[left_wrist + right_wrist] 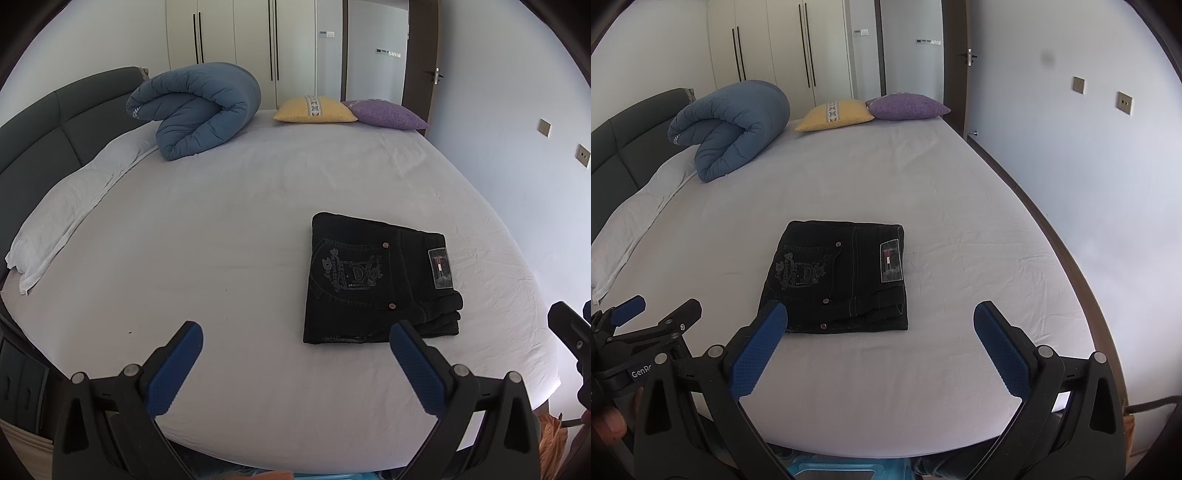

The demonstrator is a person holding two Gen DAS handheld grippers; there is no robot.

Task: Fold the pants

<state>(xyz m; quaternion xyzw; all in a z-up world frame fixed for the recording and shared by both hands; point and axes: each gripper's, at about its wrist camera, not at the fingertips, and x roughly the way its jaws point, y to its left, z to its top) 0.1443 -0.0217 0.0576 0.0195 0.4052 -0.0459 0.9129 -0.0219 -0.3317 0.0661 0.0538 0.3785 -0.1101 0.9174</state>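
Blue ribbed pads line both claws, and each stands spread wide with nothing between its fingers: the left gripper hovers over bare sheet at the near edge of the bed, the right gripper likewise. Just beyond them the black pants lie as a compact squared stack, pocket and waist label up, edges fairly even. Folding looks finished; the next move probably calls only for pulling clear, or squaring the slightly splayed waistband layers
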